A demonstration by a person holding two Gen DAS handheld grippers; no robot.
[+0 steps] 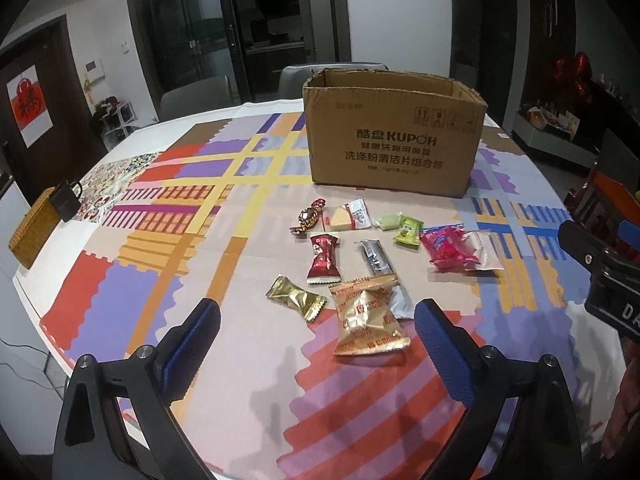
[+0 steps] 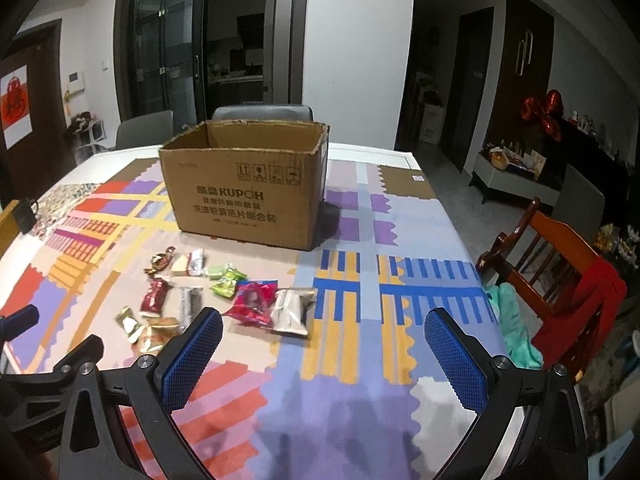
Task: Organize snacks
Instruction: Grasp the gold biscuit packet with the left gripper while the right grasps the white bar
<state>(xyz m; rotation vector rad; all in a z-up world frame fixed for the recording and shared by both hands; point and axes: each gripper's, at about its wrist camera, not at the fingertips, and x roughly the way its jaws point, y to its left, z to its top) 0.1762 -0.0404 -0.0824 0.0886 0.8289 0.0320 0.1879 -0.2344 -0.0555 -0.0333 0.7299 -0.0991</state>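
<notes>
Several wrapped snacks lie on the patterned tablecloth in front of an open cardboard box (image 1: 394, 136), which also shows in the right wrist view (image 2: 244, 196). Nearest my left gripper (image 1: 318, 320) is a gold packet (image 1: 368, 318), with a small gold candy (image 1: 294, 296) and a red candy (image 1: 324, 258) beside it. A pink packet (image 1: 450, 248) lies to the right; it also shows in the right wrist view (image 2: 254, 302), next to a silver-beige packet (image 2: 294, 312). My left gripper is open and empty above the table. My right gripper (image 2: 324, 330) is open and empty, to the right of the snacks.
A woven basket (image 1: 34, 230) with a black item sits at the table's left edge. Grey chairs (image 2: 262, 112) stand behind the box. A wooden chair (image 2: 556, 264) with red cloth stands at the right. The right gripper's body shows in the left wrist view (image 1: 604, 276).
</notes>
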